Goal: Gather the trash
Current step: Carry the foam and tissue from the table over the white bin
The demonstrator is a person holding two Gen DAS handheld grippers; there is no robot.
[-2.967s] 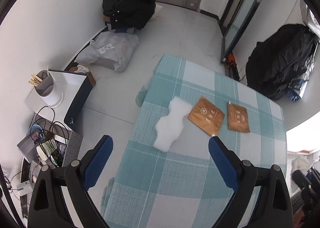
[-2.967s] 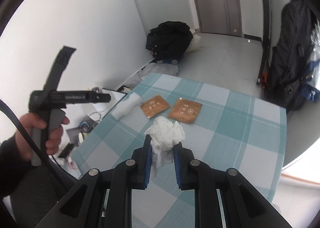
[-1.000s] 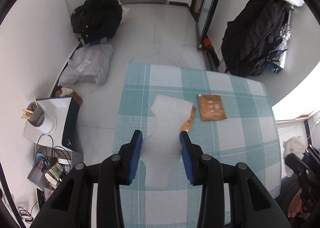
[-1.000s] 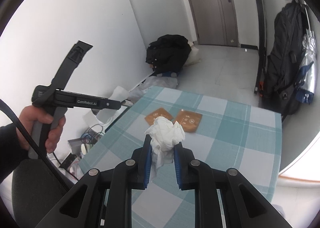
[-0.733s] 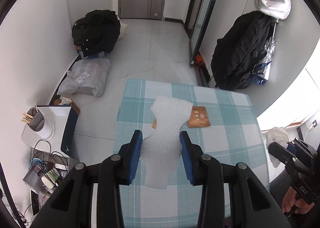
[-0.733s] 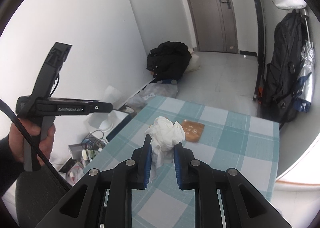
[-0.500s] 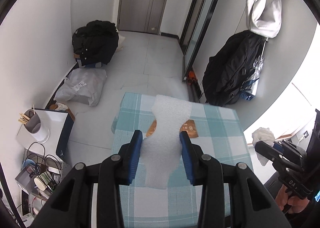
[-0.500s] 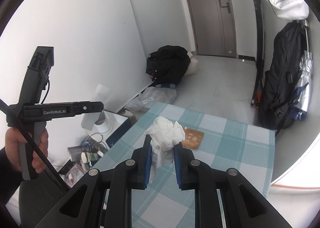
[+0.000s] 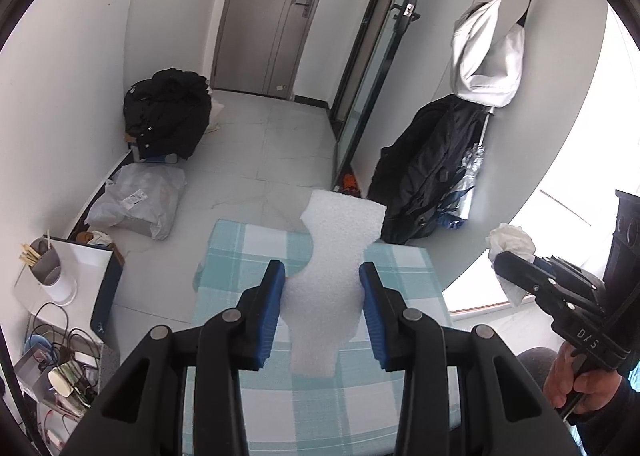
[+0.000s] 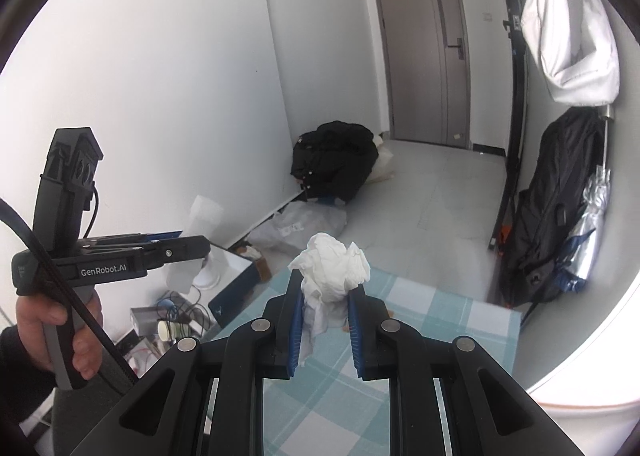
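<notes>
- The white, wavy-edged foam sheet (image 9: 332, 280) is pinched between the blue pads of the left gripper (image 9: 322, 288), held above the teal-and-white checked tablecloth (image 9: 240, 252).
- The crumpled white tissue (image 10: 332, 268) is clamped in the right gripper (image 10: 323, 316), also raised over the cloth.
- A black backpack (image 9: 432, 179) leans against the wall beyond.

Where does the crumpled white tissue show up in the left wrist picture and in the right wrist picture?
Left wrist: tissue at far right, in the right claw.
Right wrist: tissue low centre, between the claw's blue fingers.
Shared landmark: grey door.
</notes>
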